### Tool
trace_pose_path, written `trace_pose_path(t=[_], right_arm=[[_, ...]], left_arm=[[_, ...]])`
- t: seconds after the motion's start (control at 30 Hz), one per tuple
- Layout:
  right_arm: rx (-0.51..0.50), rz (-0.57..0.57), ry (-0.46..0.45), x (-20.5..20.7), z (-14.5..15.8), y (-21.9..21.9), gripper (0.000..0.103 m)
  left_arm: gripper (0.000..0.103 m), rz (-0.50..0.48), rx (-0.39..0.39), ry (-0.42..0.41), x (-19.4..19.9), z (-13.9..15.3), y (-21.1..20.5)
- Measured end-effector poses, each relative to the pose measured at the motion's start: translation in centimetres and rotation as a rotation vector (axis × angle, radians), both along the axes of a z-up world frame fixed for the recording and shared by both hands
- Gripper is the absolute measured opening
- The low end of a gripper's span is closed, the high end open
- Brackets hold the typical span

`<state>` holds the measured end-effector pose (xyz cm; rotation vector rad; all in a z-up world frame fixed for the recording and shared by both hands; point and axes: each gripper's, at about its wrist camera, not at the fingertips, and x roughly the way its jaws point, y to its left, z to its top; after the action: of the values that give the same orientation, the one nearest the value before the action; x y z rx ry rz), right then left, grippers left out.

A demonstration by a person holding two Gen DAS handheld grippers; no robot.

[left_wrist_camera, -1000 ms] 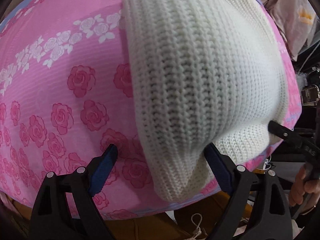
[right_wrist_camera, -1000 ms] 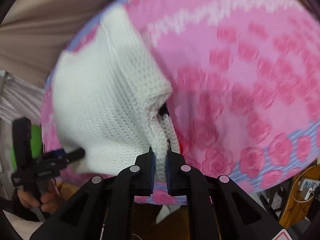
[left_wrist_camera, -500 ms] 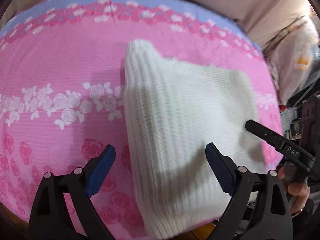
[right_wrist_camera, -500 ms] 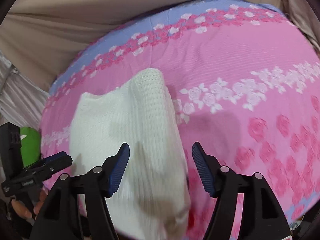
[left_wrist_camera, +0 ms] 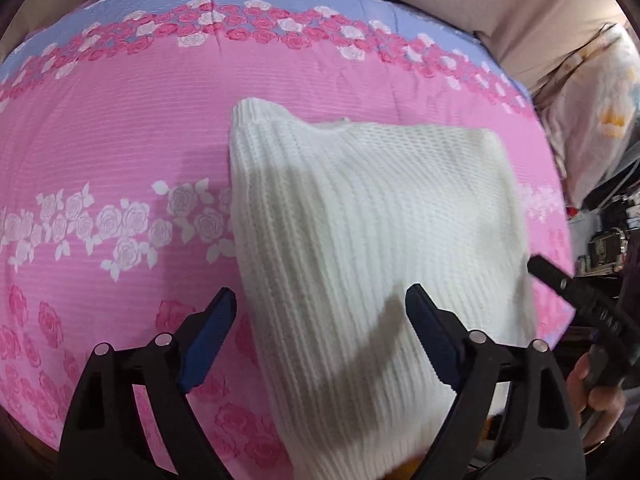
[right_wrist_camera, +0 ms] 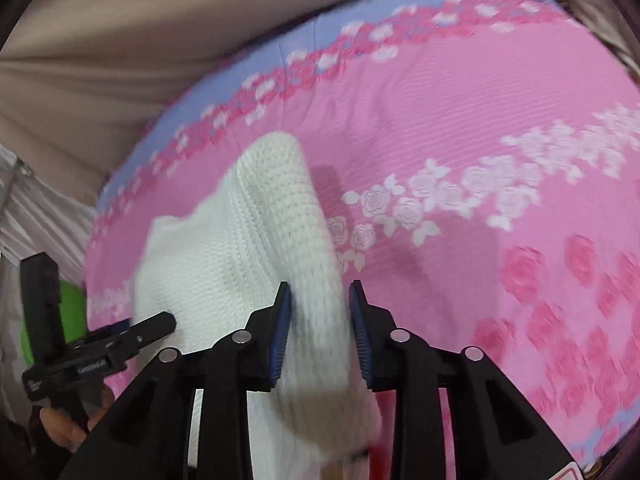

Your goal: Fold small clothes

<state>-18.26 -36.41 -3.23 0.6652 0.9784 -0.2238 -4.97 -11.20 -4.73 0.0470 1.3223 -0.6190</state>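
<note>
Sweater [left_wrist_camera: 372, 240] beneath both spread grippers [left_wrist_camera: 320, 336]

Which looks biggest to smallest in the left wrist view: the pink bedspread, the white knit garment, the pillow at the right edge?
1. Pink bedspread
2. White knit garment, though nearness to the camera enlarges it
3. Pillow, partly cut off

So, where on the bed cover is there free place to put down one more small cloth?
The pink bed cover is bare left of the white knit garment, from the white rose band up to the blue border. In the right wrist view, the cover right of the garment is also bare. The near right edge is crowded: both open grippers, left gripper and right gripper, work there.
</note>
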Motion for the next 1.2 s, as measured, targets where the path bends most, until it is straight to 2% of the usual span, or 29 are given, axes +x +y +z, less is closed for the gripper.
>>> trace_pose_path(t=[0.07,0.1,0.2,0.23,0.27,0.3,0.4,0.43,0.47,0.5,0.57,0.6,0.67,0.7,0.77,0.83,0.9,0.93,1.0,1.03,1.07,1.1,1.13,1.2], right_arm=[[-0.020,-0.006,0.018,-2.7,0.7,0.8,0.044],[-0.010,0.013,0.041,-4.1,0.5,1.5,0.044],[0.090,0.082,0.069,-6.6,-1.2,3.9,0.043],[0.112,0.102,0.079,-6.9,-1.9,4.8,0.031],[0.116,0.114,0.084,-7.0,-2.3,5.4,0.008],[0.108,0.113,0.091,-7.0,-2.5,5.8,0.008],[0.098,0.064,0.031,-8.0,-1.4,5.2,0.008],[0.074,0.060,0.060,-8.2,-2.1,4.8,0.008],[0.040,0.069,0.135,-8.3,-4.1,4.6,0.008],[0.054,0.077,0.178,-8.4,-6.1,4.4,0.008],[0.112,0.044,0.148,-8.8,-5.9,3.6,0.008],[0.113,0.038,0.140,-8.7,-5.0,3.5,0.010],[0.057,0.027,0.092,-8.3,-2.6,3.4,0.034],[0.031,0.026,0.068,-8.0,-1.6,3.2,0.042],[-0.007,0.020,0.003,-6.9,-0.3,2.6,0.076],[0.002,0.039,-0.034,-5.1,-0.9,1.7,0.081],[0.032,0.036,0.004,-2.8,-2.9,0.8,0.081],[0.080,0.040,0.033,-1.4,-4.4,0.4,0.081],[0.183,0.050,0.059,-0.1,-7.0,0.2,0.083],[0.239,0.047,0.042,0.3,-7.8,0.2,0.092],[0.246,0.039,0.006,0.4,-7.6,0.5,0.090],[0.280,0.065,-0.006,0.8,-7.6,0.9,0.083],[0.325,0.092,-0.003,1.4,-7.9,1.4,0.064],[0.300,0.092,0.002,2.0,-7.3,2.0,0.049]], left_arm=[[0.088,-0.012,-0.024,0.030,-1.1,0.3,1.3],[0.088,-0.020,-0.028,0.047,-1.7,0.1,1.7],[0.089,-0.054,0.019,0.103,-3.4,-3.0,2.4],[0.088,-0.053,0.035,0.114,-3.6,-3.6,2.4],[0.088,-0.044,0.035,0.131,-3.5,-3.9,2.5],[0.087,-0.034,0.027,0.143,-3.3,-3.9,2.5],[0.088,-0.046,0.041,0.136,-2.9,-4.0,2.1],[0.088,-0.059,0.046,0.138,-2.9,-4.3,1.8],[0.088,-0.070,0.055,0.153,-3.0,-4.6,1.4],[0.088,-0.069,0.060,0.155,-3.0,-4.5,1.2],[0.087,-0.072,0.053,0.111,-3.2,-2.9,1.0],[0.087,-0.082,0.019,0.075,-3.3,-1.6,1.0],[0.089,-0.075,-0.039,0.032,-3.1,-0.1,1.2],[0.092,-0.057,-0.080,0.016,-2.6,0.4,1.3],[0.093,-0.019,-0.117,0.028,-1.5,-0.5,1.5],[0.094,0.033,-0.133,0.115,0.2,-2.9,1.3],[0.095,0.076,-0.146,0.207,1.4,-5.6,1.1],[0.098,0.085,-0.175,0.207,1.5,-5.8,1.0],[0.098,0.061,-0.185,0.183,1.7,-5.6,0.3],[0.094,0.046,-0.167,0.184,1.7,-5.6,-0.1],[0.085,0.032,-0.169,0.178,1.8,-5.4,-0.6],[0.075,0.007,-0.159,0.182,1.8,-4.9,-1.2],[0.065,0.003,-0.137,0.175,1.9,-4.3,-1.7],[0.051,-0.018,-0.121,0.151,1.7,-2.5,-2.5]])
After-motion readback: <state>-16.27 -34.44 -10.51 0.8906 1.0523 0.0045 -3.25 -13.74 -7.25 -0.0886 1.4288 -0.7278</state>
